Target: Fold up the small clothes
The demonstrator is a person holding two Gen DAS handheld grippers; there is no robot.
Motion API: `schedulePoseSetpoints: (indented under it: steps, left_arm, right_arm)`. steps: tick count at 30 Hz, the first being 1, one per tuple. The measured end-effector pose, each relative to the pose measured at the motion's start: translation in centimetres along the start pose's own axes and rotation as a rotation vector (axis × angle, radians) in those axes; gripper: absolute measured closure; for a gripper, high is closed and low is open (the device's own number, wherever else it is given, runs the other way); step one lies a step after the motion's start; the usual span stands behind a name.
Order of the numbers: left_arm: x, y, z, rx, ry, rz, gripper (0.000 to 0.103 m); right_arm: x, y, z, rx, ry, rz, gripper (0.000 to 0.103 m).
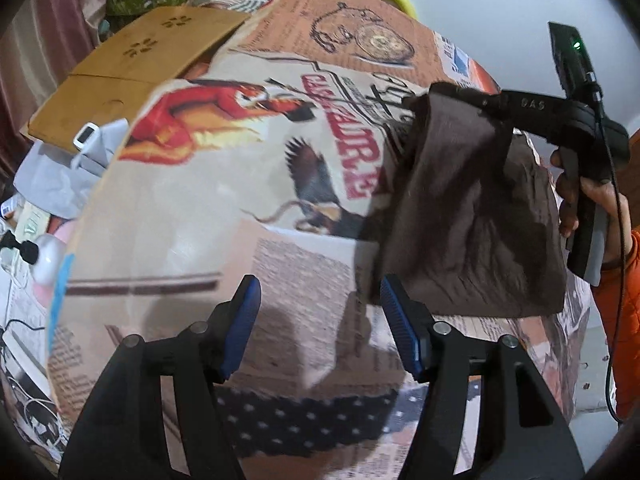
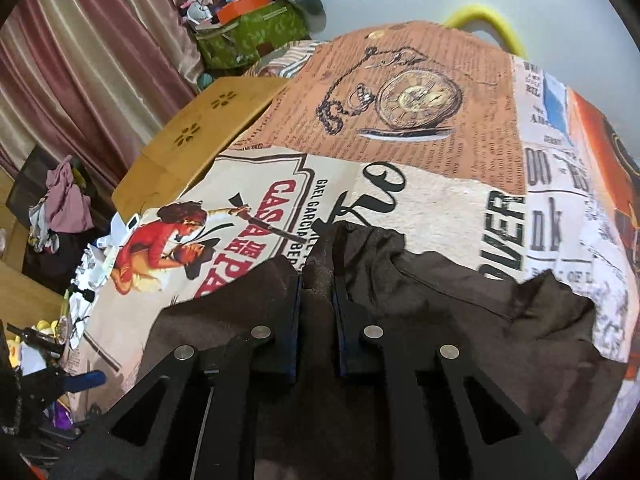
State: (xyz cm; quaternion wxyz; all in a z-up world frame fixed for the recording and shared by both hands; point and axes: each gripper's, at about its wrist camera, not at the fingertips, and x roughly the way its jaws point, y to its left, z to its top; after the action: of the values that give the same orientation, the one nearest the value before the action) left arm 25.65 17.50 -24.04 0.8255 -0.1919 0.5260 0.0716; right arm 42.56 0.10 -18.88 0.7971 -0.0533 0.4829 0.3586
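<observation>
Now right gripper (image 2: 316,280) jaws clamped on brown garment (image 1: 472,216), lifting its edge off the printed cloth (image 1: 192,208), left gripper (image 1: 320,320) jaws apart, empty.

Dark brown garment (image 1: 472,216), crumpled, one edge lifted (pinched up), rest draped on the printed tablecloth (image 1: 208,216)

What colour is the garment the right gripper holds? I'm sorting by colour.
Plain dark brown garment, clearest in the right wrist view, pinched by the right gripper.

Table's covered with a vintage newspaper-print cloth (image 2: 440,216), pocket watch and poster art on it. A brown garment (image 2: 460,300) partly rests on top, near edge.
</observation>
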Motion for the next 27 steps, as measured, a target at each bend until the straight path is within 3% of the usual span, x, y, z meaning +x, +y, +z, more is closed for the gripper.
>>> schedulePoseSetpoints:
  steps: [3,14,19,27]
  left_arm:
    - [0.1,-1.0,-0.3,0.009,0.012,-0.003,0.041]
    - [-3.1,-2.3,0.0,0.015,-0.059,0.008,0.04]
    - [-2.7,-4.1,-0.1,0.046,-0.036,-0.007,0.04]
    - [-1.1,-8.0,-0.1,0.128,-0.008,-0.028,0.04]
  right_arm:
    - [-1.3,-0.7,-0.5,0.001,-0.023,0.002,0.092]
    - [-8.6,-5.5,-2.3,0.076,-0.161,0.012,0.094]
    - [-12.0,-8.4,-3.9,0.126,-0.222,0.004,0.094]
    - [-12.6,-12.5,-6.5,0.188,-0.196,-0.044,0.094]
